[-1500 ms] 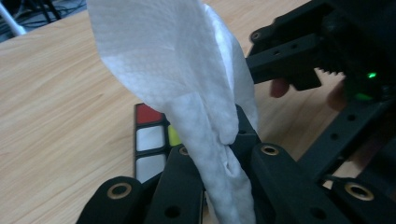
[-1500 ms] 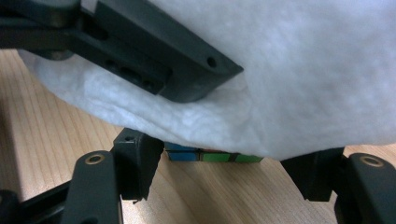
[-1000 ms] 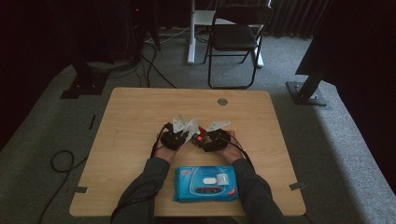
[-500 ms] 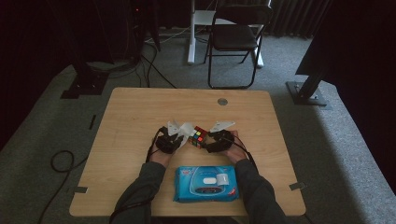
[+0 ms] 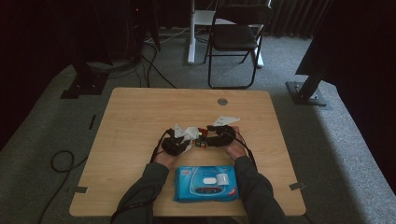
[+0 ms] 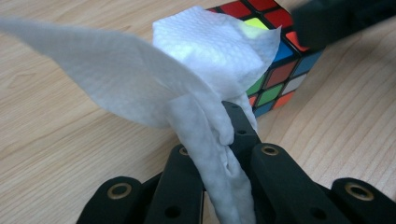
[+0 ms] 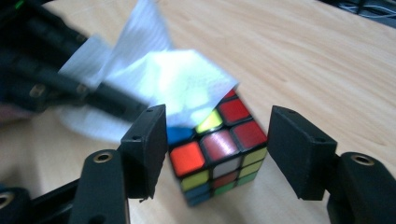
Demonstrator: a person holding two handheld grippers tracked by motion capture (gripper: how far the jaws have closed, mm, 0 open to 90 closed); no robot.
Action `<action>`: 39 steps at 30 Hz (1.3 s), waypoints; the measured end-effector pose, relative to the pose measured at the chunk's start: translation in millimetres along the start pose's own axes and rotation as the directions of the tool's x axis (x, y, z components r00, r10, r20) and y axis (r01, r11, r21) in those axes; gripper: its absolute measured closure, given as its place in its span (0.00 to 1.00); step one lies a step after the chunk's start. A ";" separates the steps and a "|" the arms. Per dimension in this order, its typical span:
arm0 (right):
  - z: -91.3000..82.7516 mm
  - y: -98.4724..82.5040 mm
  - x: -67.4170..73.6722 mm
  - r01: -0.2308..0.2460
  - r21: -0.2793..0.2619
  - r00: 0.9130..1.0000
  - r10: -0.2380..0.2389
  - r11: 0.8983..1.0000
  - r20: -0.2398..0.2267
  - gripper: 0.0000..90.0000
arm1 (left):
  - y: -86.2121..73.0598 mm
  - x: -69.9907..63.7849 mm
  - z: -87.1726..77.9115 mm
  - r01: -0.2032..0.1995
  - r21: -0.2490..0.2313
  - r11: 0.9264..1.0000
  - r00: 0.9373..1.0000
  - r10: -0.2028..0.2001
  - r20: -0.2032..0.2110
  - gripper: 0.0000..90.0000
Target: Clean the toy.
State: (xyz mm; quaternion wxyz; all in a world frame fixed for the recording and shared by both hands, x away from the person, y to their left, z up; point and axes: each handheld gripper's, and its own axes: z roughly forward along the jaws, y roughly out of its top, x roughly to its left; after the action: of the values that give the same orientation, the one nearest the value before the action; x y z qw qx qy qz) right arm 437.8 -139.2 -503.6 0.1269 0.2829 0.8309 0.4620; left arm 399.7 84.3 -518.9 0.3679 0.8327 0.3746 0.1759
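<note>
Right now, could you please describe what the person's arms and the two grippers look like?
Both forearms wear dark grey long sleeves. Each hand carries a black gripper: the left gripper and the right gripper each bear a pale three-cornered plate on top and trail a thin black cable. Up close, the fingers are matte black blocky pads on linked bars with brass-coloured rivets.

Wipe (image 6: 205,51) on cube (image 7: 215,154), pack (image 5: 205,183) nearer the person

From my remote station I see a wooden table (image 5: 140,116) standing on grey carpet (image 5: 42,126). Beyond the table's far edge stands a black folding chair (image 5: 233,39), beside a white post (image 5: 191,32). Black stand bases (image 5: 84,84) sit left and right of the table. The far background is dark.
</note>
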 end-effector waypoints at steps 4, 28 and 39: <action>3.3 -0.6 -5.9 -0.050 0.013 0.998 0.050 0.999 0.033 0.48 | 1.4 0.5 2.4 0.002 0.012 1.000 1.000 -0.002 -0.011 0.96; 3.1 0.9 -15.3 -0.176 0.046 0.983 0.173 0.983 0.067 0.49 | 2.1 -4.0 3.5 -0.065 0.007 0.998 0.989 0.063 0.134 0.96; 2.6 4.4 -10.7 -0.131 0.061 0.991 0.130 0.990 0.022 0.72 | 7.3 20.2 2.4 0.050 -0.010 0.999 0.999 -0.050 0.014 0.96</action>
State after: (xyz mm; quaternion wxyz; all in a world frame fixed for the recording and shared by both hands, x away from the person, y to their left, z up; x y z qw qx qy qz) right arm 449.3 -141.8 -501.9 0.0949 0.3445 0.8236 0.4405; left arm 418.0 95.0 -514.7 0.3793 0.8223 0.3918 0.1628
